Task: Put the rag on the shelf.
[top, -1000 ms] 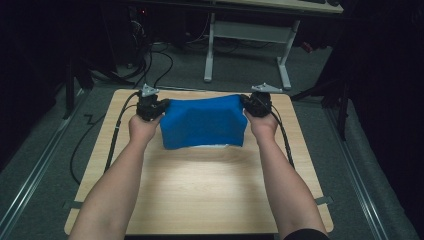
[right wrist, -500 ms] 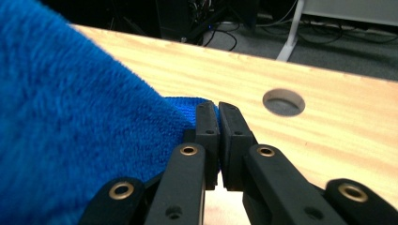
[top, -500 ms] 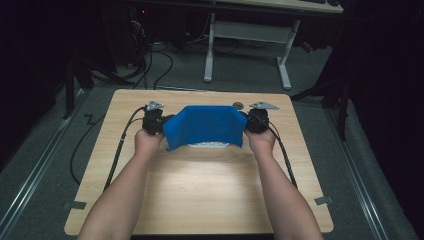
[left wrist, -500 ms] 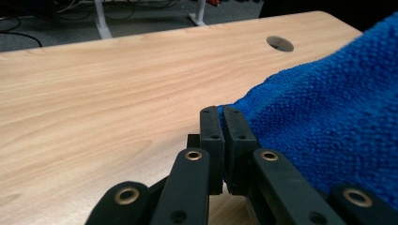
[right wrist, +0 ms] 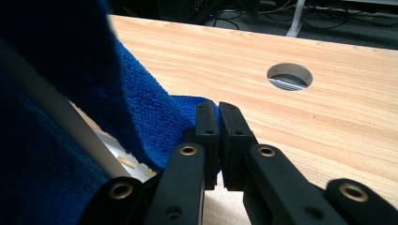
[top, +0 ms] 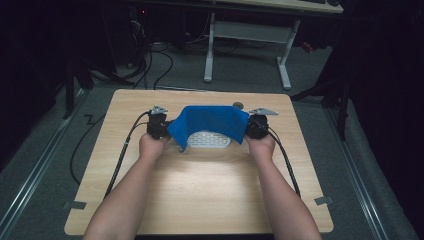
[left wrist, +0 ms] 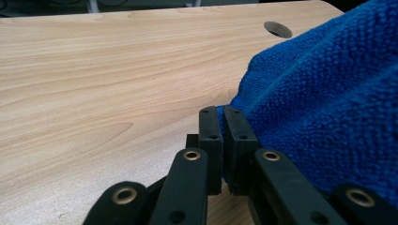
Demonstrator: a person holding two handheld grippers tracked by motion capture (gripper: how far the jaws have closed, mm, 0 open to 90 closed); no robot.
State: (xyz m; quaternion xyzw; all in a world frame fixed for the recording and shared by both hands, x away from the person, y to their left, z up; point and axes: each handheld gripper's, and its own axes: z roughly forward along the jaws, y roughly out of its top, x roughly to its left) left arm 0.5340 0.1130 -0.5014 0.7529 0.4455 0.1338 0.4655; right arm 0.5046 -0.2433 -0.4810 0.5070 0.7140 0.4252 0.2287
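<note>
I hold the blue cloth (top: 210, 124) at upper centre, left gripper (top: 159, 125) and right gripper (top: 256, 126) jaws clamped on its corners; it half covers the white tray (top: 209, 141), probably still coming off.

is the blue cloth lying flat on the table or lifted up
Lifted: the blue cloth hangs stretched between left gripper and right gripper, uncovering a white object.

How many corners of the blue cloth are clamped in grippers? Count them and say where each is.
2. One corner of the blue cloth is in the left gripper, one in the right gripper. Other corners hang hidden behind the cloth.
</note>
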